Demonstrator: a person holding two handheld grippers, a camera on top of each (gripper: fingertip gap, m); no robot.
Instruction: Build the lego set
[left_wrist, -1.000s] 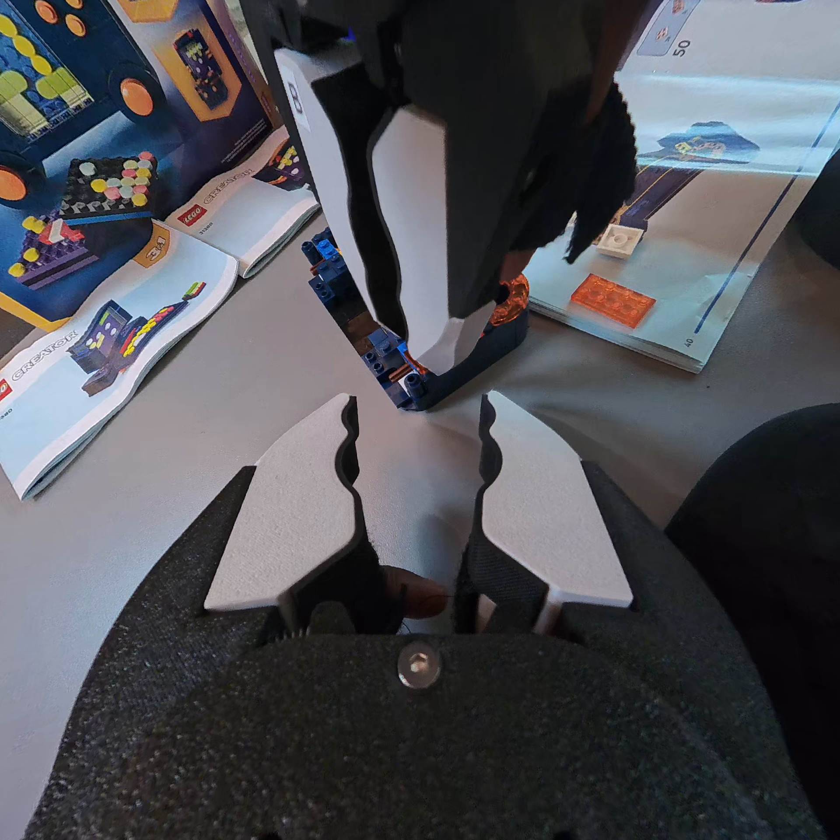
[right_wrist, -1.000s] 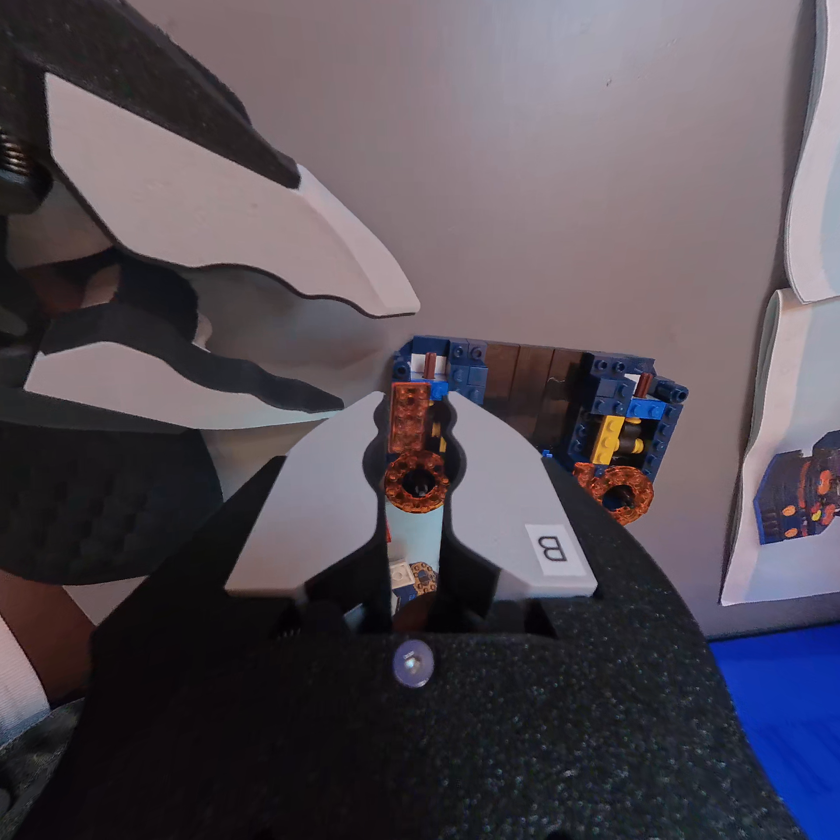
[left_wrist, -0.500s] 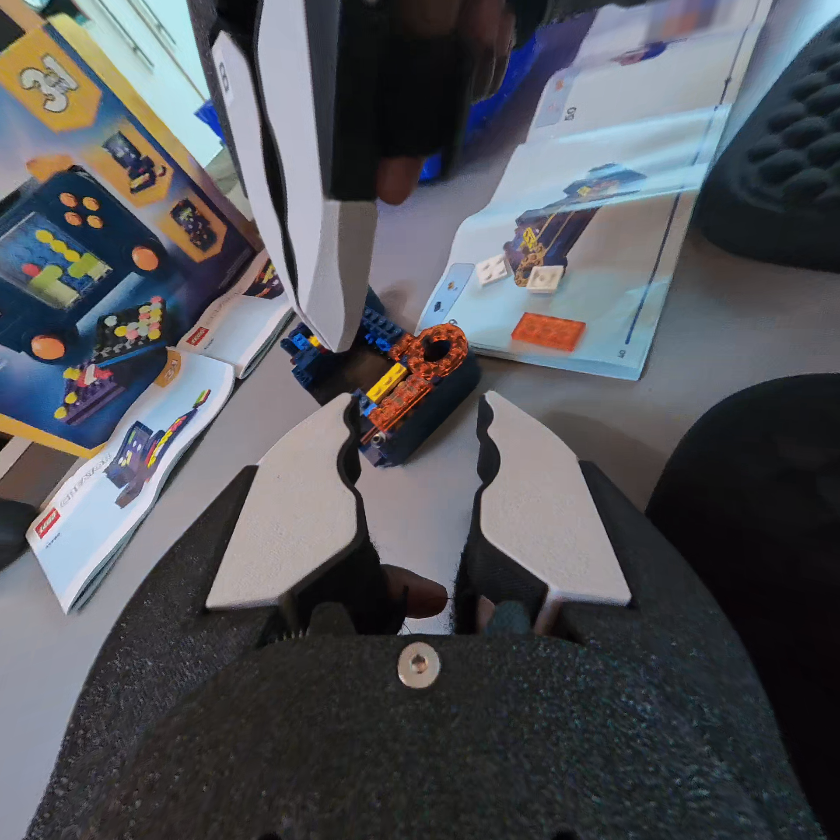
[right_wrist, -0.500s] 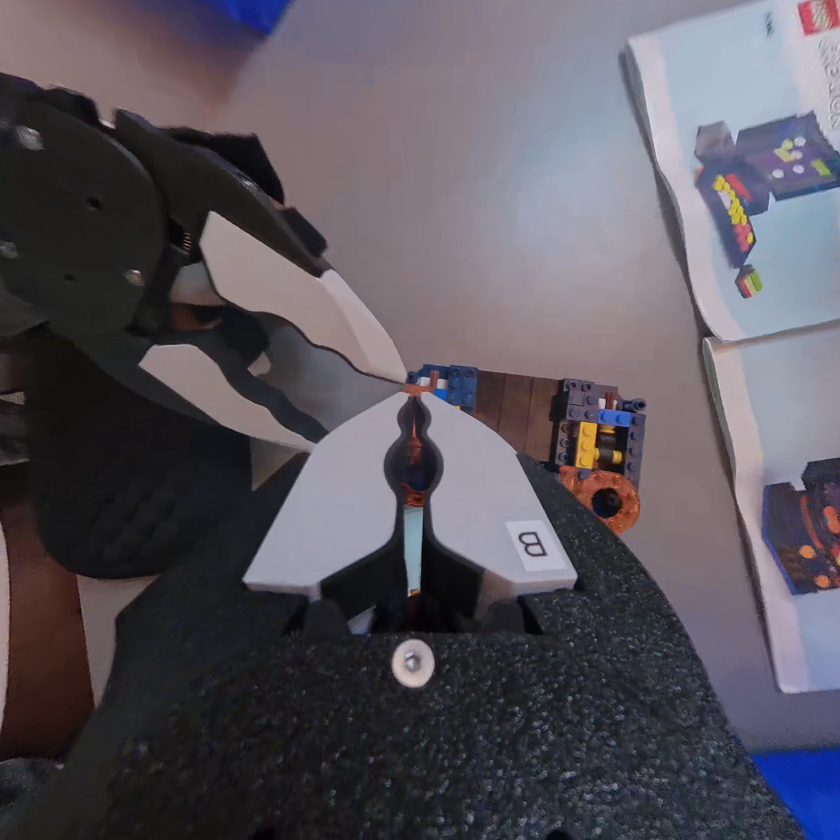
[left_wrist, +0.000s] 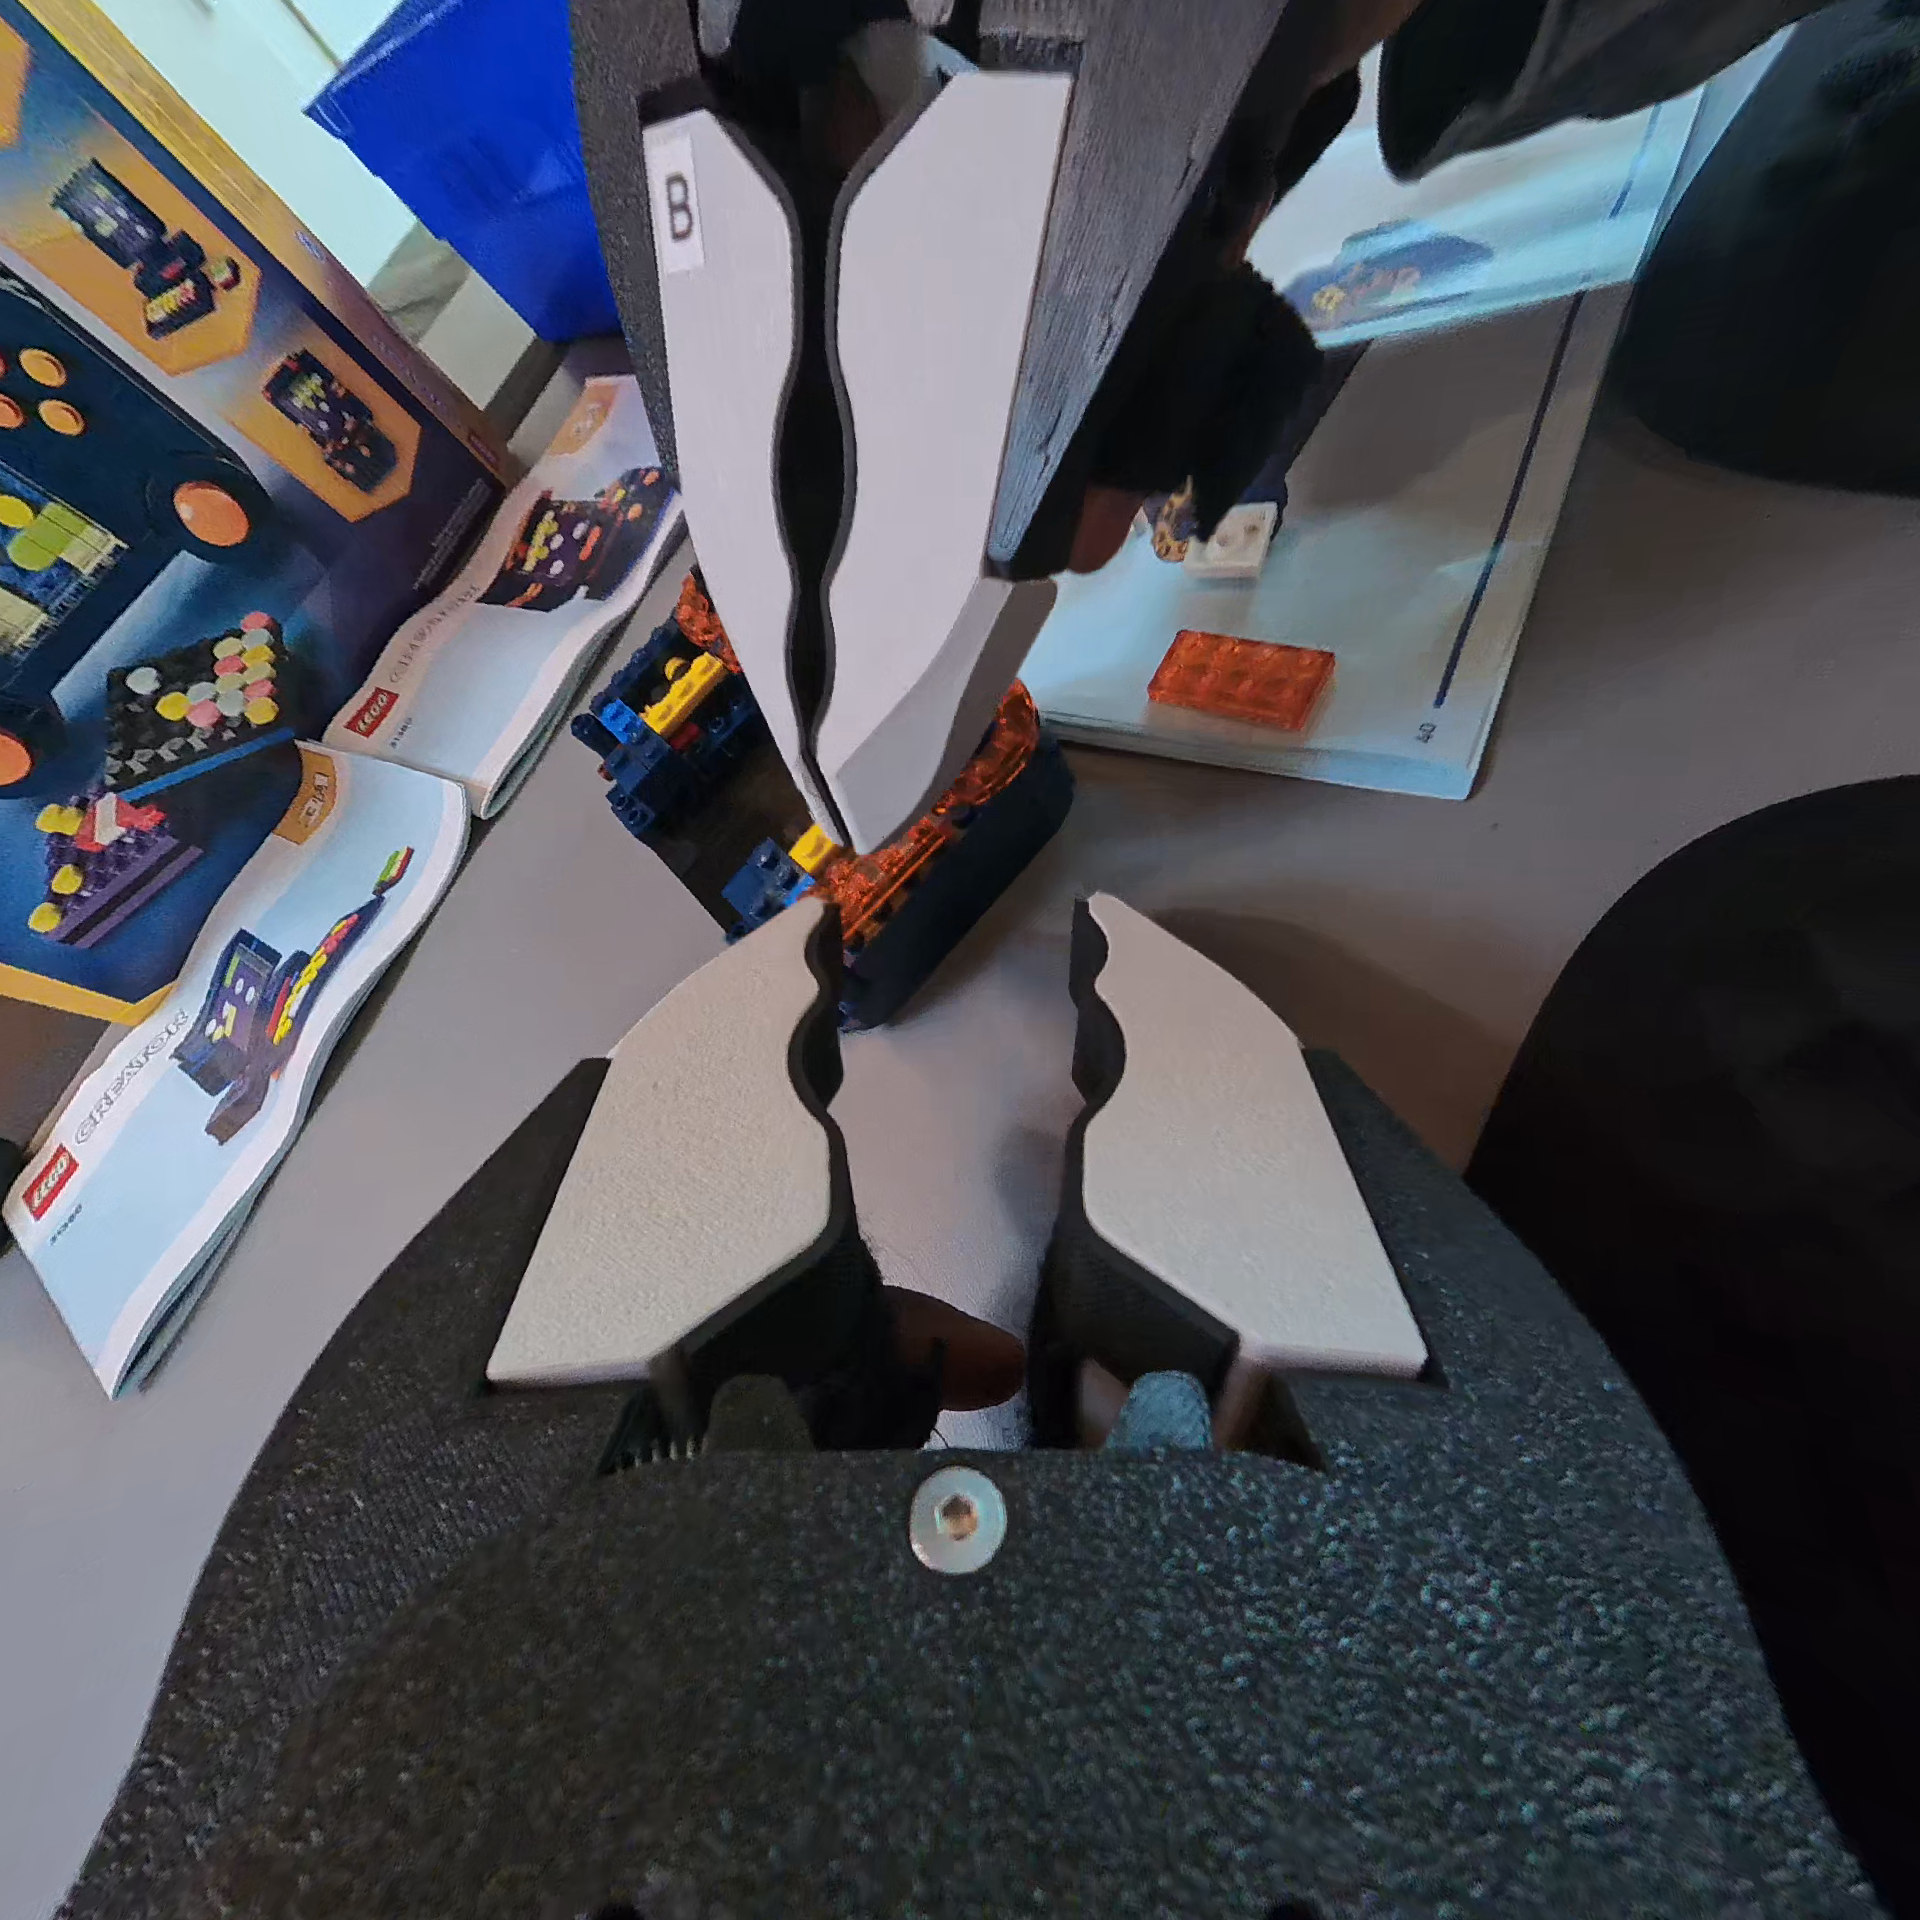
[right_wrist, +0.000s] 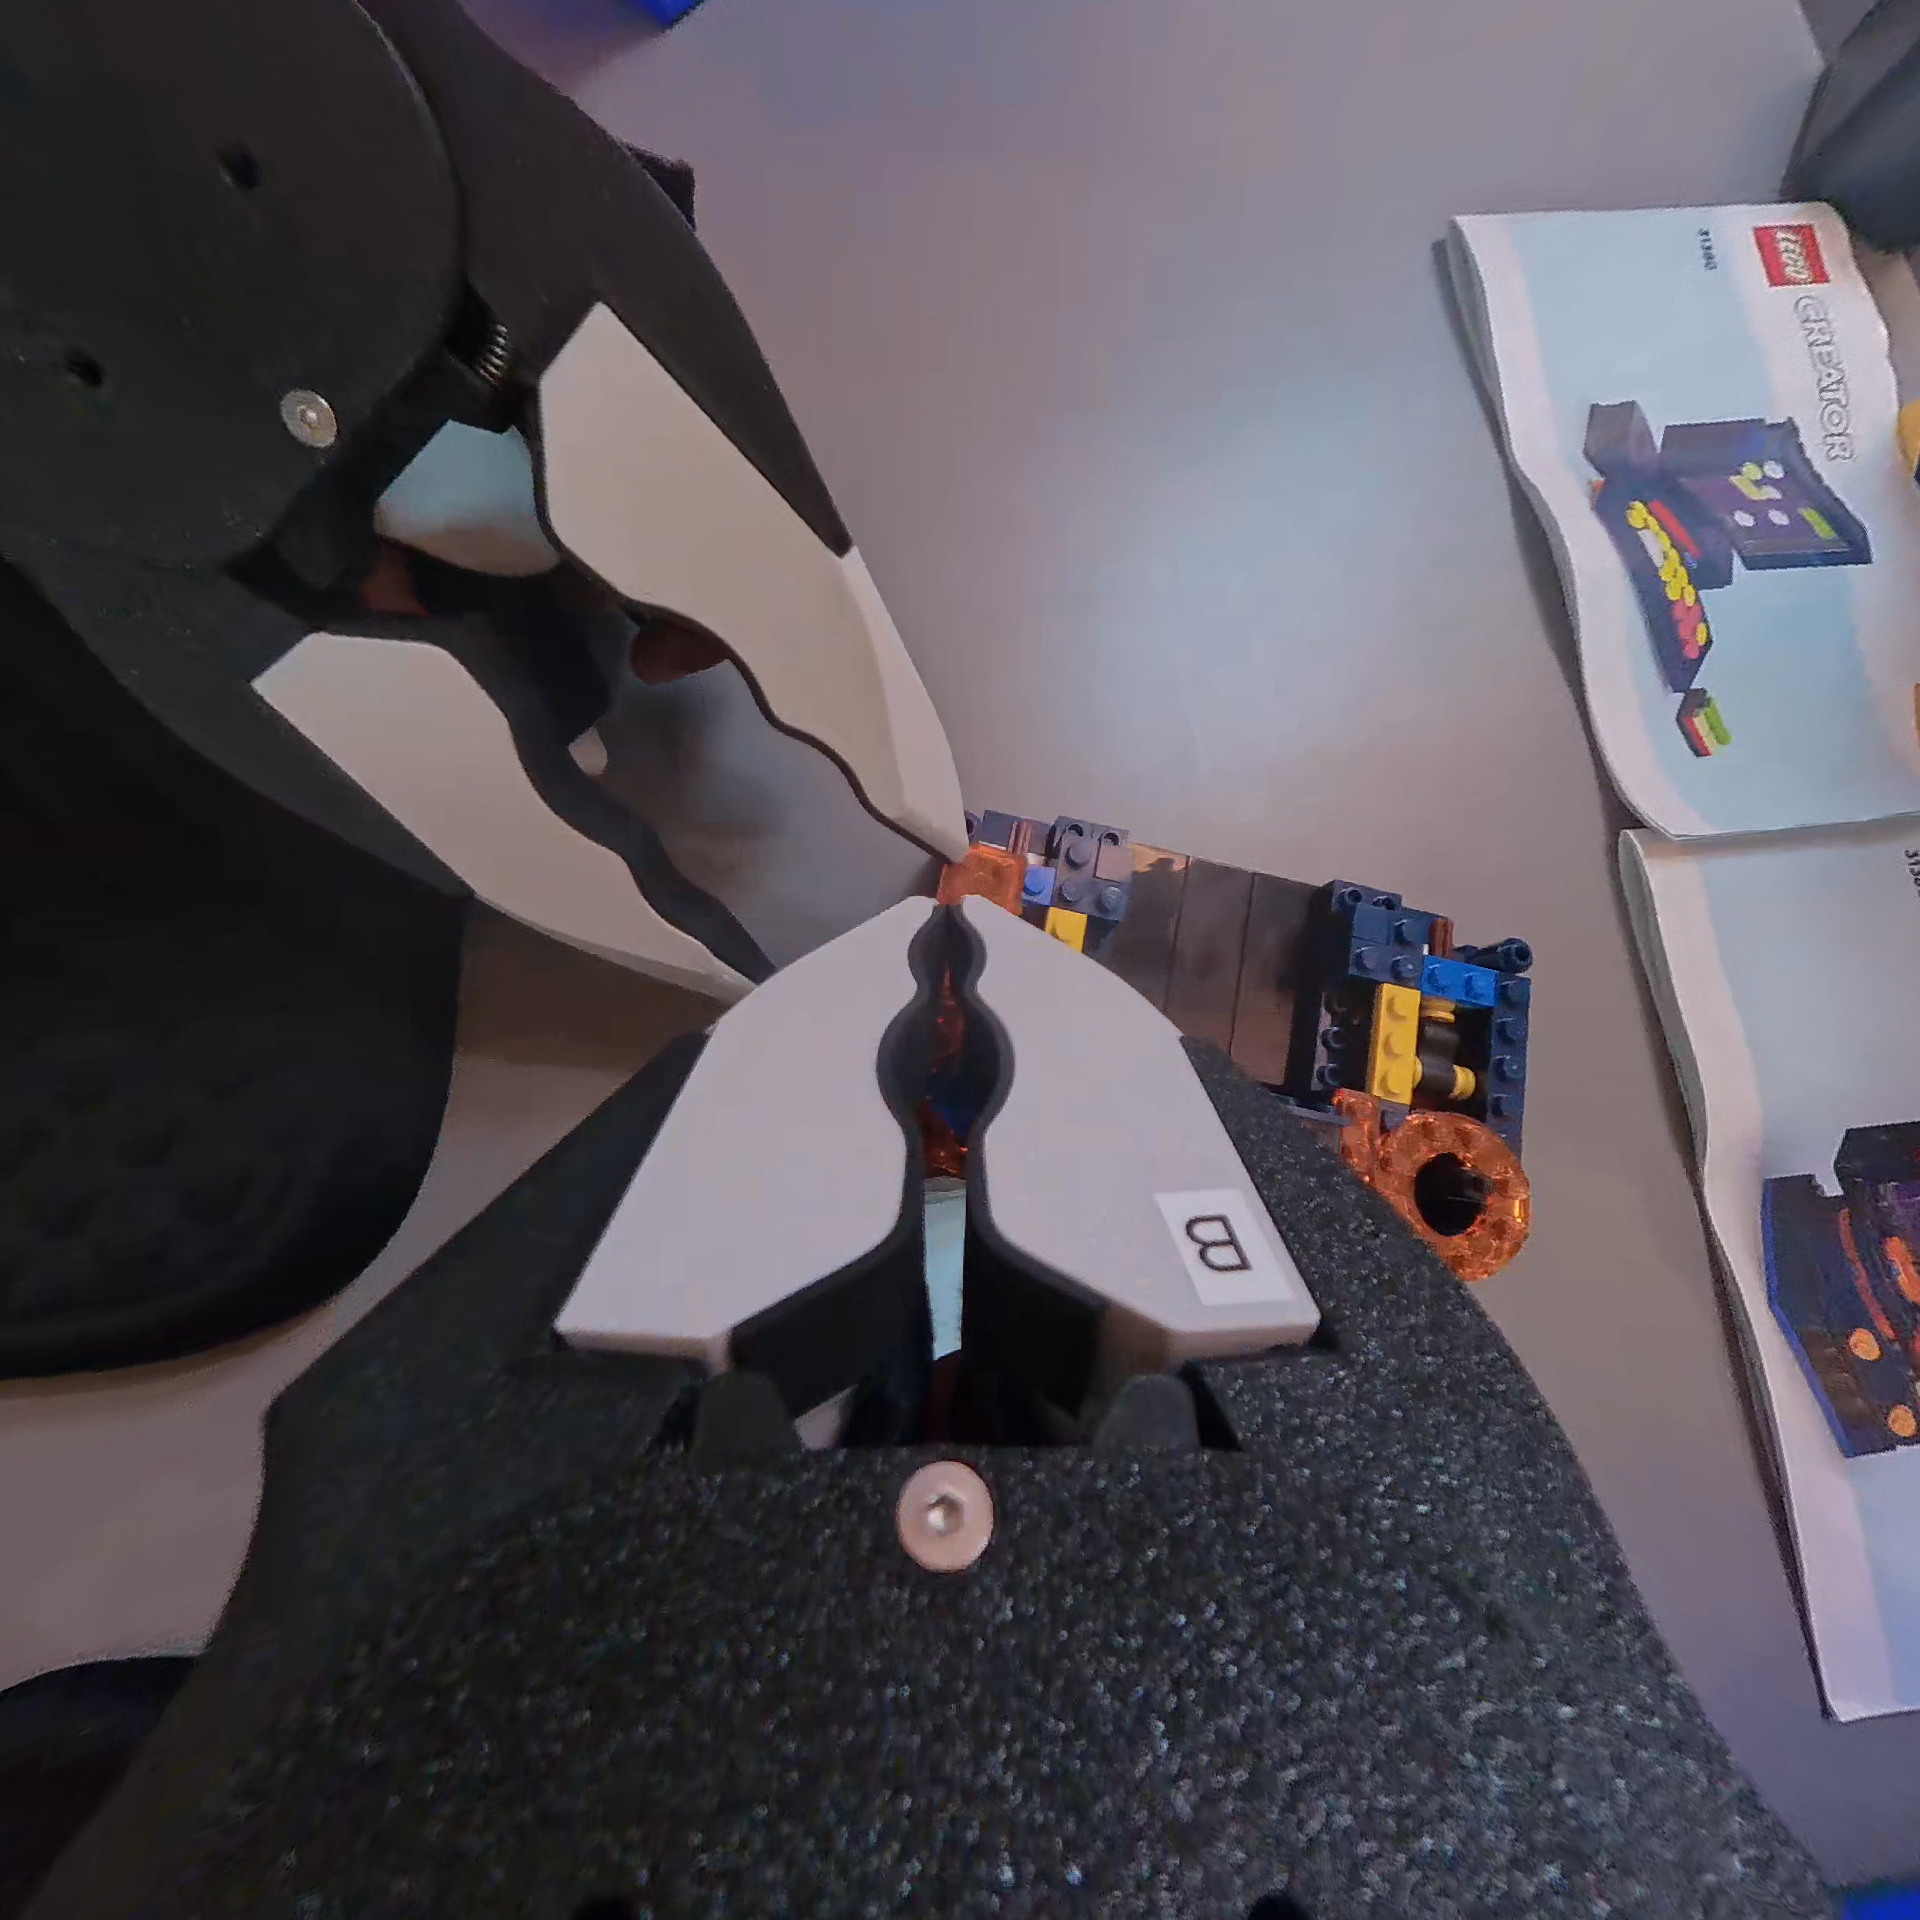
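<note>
My right gripper (right_wrist: 951, 914) has its fingers closed tip to tip, pressing down on the near end of the brick model (right_wrist: 1278, 987) on the grey tabletop (right_wrist: 1195, 468); whether the tips pinch the translucent orange plate (right_wrist: 982, 878) on that end or merely rest on it, I cannot tell. In the left wrist view the same gripper (left_wrist: 842, 831) comes down from above with its tips meeting on the orange part of the model (left_wrist: 935, 842).

My left gripper (left_wrist: 951, 914) stands partly open with nothing in its grasp; one fingertip (left_wrist: 805, 925) is right against the near corner of the model, the other fingertip (left_wrist: 1101, 920) is clear of it over bare tabletop. From the right wrist view, one left tip (right_wrist: 940, 821) touches the orange plate's edge.

The model is dark blue with yellow and blue bricks and a row of dark tiles along its middle; an orange ring piece (right_wrist: 1449, 1195) hangs at its far end.

Around it: a loose orange plate (left_wrist: 1242, 681) and a small white piece (left_wrist: 1231, 540) lying on an open instruction booklet (left_wrist: 1382, 727); two closed booklets (left_wrist: 208, 1091) to the left; a printed toy box (left_wrist: 156, 416) behind them; a blue bin (left_wrist: 488, 177) beyond.
</note>
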